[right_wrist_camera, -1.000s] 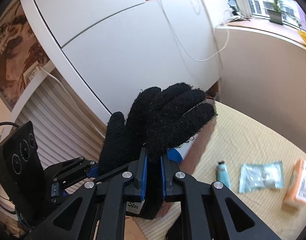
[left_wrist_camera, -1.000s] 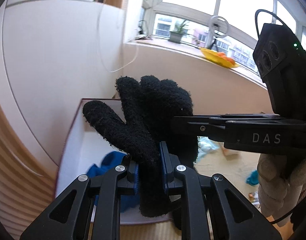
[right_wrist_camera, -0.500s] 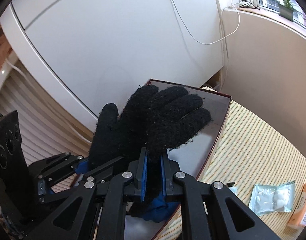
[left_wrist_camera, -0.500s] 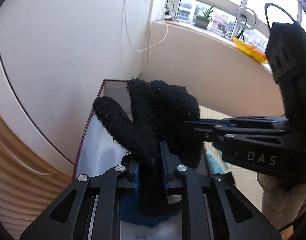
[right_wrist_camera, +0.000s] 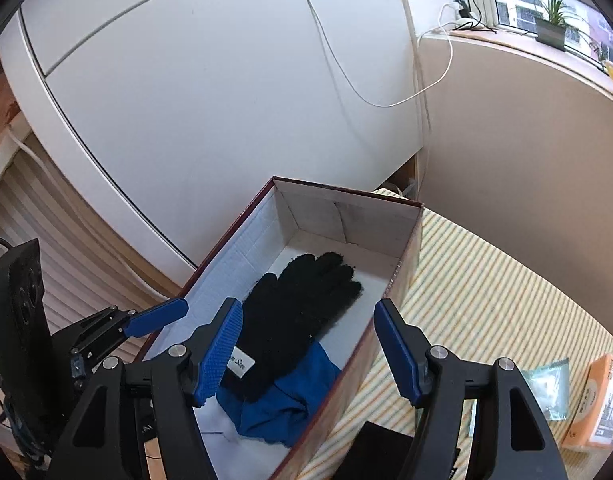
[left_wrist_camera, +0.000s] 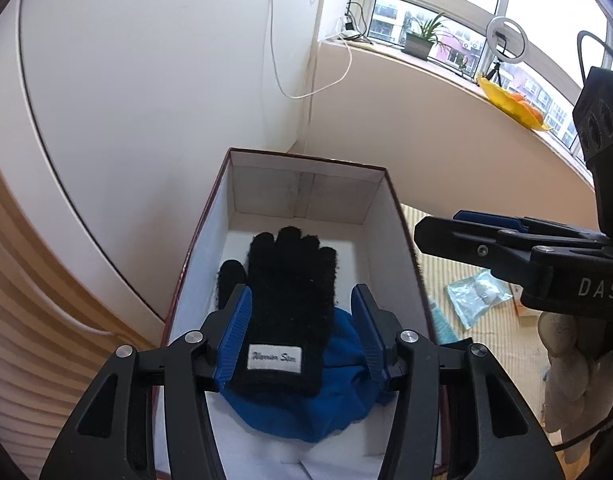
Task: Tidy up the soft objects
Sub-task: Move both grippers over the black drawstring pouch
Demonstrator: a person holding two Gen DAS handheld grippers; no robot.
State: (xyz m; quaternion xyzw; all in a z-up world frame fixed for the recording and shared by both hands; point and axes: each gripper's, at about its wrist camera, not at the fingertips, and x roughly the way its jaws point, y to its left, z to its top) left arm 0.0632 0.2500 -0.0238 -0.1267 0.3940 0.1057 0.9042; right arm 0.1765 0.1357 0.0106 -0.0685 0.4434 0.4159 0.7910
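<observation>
A black knit glove [left_wrist_camera: 290, 300] with a white label lies flat inside an open shoe box [left_wrist_camera: 306, 168], partly on a blue cloth [left_wrist_camera: 330, 400]. The glove also shows in the right wrist view [right_wrist_camera: 302, 312], on the blue cloth [right_wrist_camera: 282, 404] in the box [right_wrist_camera: 346, 196]. My left gripper [left_wrist_camera: 302, 336] is open above the glove's cuff end, with a blue pad on each side. My right gripper [right_wrist_camera: 310, 348] is open and empty above the box's near right part. The right gripper also shows at the right of the left wrist view [left_wrist_camera: 466, 232].
The box stands on a striped mat [right_wrist_camera: 486, 300] beside a white cabinet [right_wrist_camera: 226, 80]. A clear plastic packet [right_wrist_camera: 550, 388] and an orange box [right_wrist_camera: 598, 408] lie on the mat to the right. A small tube [left_wrist_camera: 438, 320] lies by the box's right wall. A windowsill with a plant [left_wrist_camera: 422, 40] runs behind.
Both grippers held the black glove shut between their pads over the box. Now both have opened and the glove lies flat in the box on the blue cloth.
</observation>
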